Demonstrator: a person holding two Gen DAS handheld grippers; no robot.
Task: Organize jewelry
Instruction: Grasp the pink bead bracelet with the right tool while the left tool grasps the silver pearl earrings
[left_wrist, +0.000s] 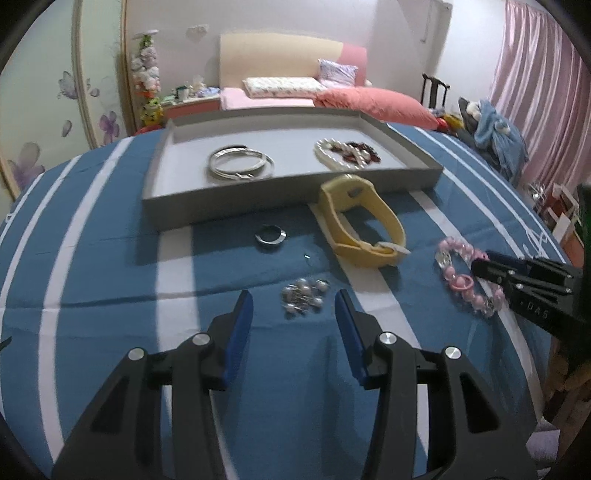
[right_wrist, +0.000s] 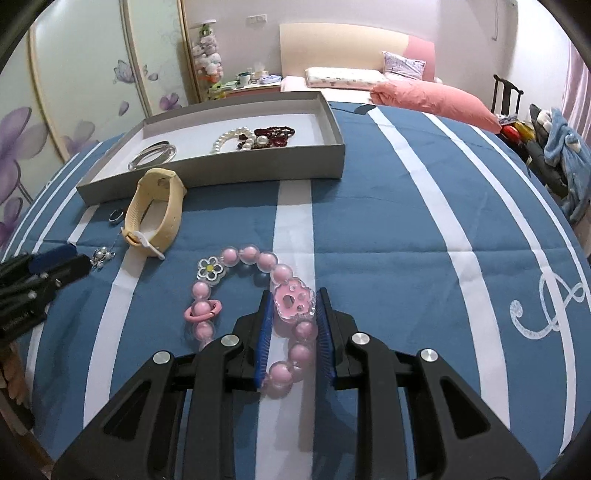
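On the blue striped cloth (right_wrist: 369, 221) lies a pink bead bracelet (right_wrist: 258, 295), and the right gripper (right_wrist: 291, 314) has its blue pads on either side of the bracelet's paw charm and the beads below it; the jaws are narrowed onto that stretch and appear to clasp it, while the rest of the loop lies flat on the cloth. The left gripper (left_wrist: 293, 310) hovers with its jaws released and nothing between the pads; a small pearl cluster (left_wrist: 304, 295) sits on the cloth just ahead, in line with the gap. Beyond the cluster are a small ring (left_wrist: 270, 235) and a cream watch band (left_wrist: 364, 225), the band standing on edge just in front of the grey tray (left_wrist: 221, 206). Inside the tray, silver bangles (left_wrist: 240, 164) lie to the left, and a pearl string (left_wrist: 328, 153) tangled with dark red beads (left_wrist: 360, 151) lies to the right.
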